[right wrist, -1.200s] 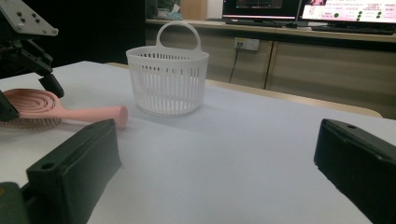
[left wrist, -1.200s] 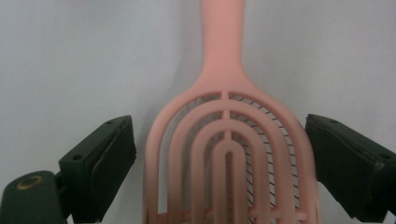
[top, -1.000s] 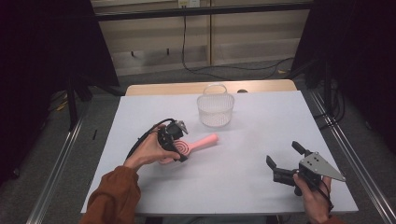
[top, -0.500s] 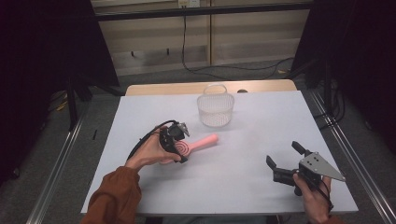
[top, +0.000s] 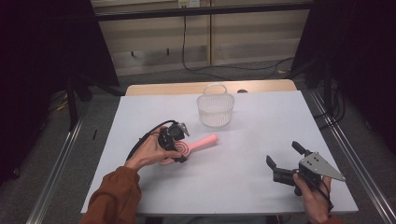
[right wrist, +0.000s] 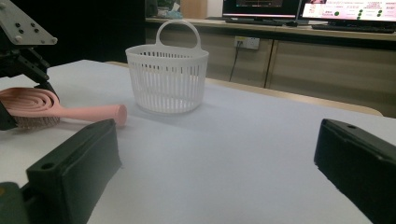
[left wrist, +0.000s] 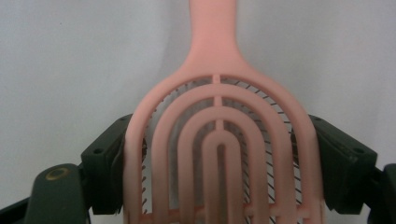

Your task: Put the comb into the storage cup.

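The left claw (left wrist: 219, 154) clamps the pink hairbrush (left wrist: 219, 140) head, its bristles seen in the right gripper view, whose own claw (right wrist: 215, 172) gapes.

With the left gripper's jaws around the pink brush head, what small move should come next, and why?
Probably a short lift straight up. The left gripper has a jaw against each side of the pink brush head, so the grasp looks set, while the handle seems to rest on the table. The white basket stands beyond it, and the right gripper waits open.
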{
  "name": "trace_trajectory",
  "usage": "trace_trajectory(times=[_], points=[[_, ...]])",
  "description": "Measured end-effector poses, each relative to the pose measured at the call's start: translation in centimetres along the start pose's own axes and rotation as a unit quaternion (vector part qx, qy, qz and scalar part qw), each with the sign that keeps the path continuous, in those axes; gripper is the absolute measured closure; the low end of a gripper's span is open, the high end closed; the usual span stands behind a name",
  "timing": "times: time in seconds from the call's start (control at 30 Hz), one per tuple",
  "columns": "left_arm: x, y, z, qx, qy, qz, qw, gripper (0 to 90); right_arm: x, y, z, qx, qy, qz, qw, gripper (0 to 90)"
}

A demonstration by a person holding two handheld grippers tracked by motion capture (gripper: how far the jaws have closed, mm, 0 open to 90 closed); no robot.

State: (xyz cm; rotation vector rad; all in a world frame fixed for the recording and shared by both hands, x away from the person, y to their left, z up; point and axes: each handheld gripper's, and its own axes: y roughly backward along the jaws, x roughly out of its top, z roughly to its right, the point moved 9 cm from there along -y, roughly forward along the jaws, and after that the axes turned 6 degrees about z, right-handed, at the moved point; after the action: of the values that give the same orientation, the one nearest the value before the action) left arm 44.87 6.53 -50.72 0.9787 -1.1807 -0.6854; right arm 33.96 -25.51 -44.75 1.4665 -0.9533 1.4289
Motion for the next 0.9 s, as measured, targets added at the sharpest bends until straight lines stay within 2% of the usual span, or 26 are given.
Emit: trace_trajectory(times=[0.1, 0.13, 0.3, 0.4, 0.43, 0.5, 0.73, 0.77, 0.9], points=[[-0.1, 0.1, 0.0, 0.0, 0.005, 0.001, 1.0, 19.4, 0.0, 0.0, 0.0, 0.0, 0.0, 0.0, 1.0, 0.0], [-0.1, 0.1, 0.1, -0.005, 0.006, 0.001, 1.0, 19.4, 0.0, 0.0, 0.0, -0.001, 0.0, 0.0, 1.0, 0.0], [-0.1, 0.1, 0.1, 0.001, 0.01, 0.003, 0.9999, 19.5, 0.0, 0.0, 0.0, -0.001, 0.001, 0.001, 1.0, 0.0], [-0.1, 0.2, -0.2, 0.014, 0.006, 0.005, 0.9999, 19.6, 0.0, 0.0, 0.0, 0.0, 0.001, 0.0, 1.0, 0.0], [0.1, 0.2, -0.3, 0.023, 0.015, 0.012, 0.9996, 19.6, 0.0, 0.0, 0.0, -0.001, 0.0, 0.0, 1.0, 0.0], [0.1, 0.4, -0.5, 0.025, 0.017, 0.015, 0.9994, 19.7, 0.0, 0.0, 0.0, -0.001, 0.001, 0.001, 1.0, 0.0], [0.4, 1.0, -0.6, 0.025, 0.032, 0.036, 0.9985, 19.7, 0.0, 0.0, 0.0, -0.002, 0.0, 0.001, 1.0, 0.0], [0.4, 1.1, -0.5, 0.019, 0.034, 0.032, 0.9987, 19.7, 0.0, 0.0, 0.0, -0.002, 0.0, 0.001, 1.0, 0.0], [0.5, 1.3, -0.5, 0.025, 0.036, 0.04, 0.9983, 19.8, 0.0, 0.0, 0.0, -0.002, 0.001, 0.001, 1.0, 0.0]])
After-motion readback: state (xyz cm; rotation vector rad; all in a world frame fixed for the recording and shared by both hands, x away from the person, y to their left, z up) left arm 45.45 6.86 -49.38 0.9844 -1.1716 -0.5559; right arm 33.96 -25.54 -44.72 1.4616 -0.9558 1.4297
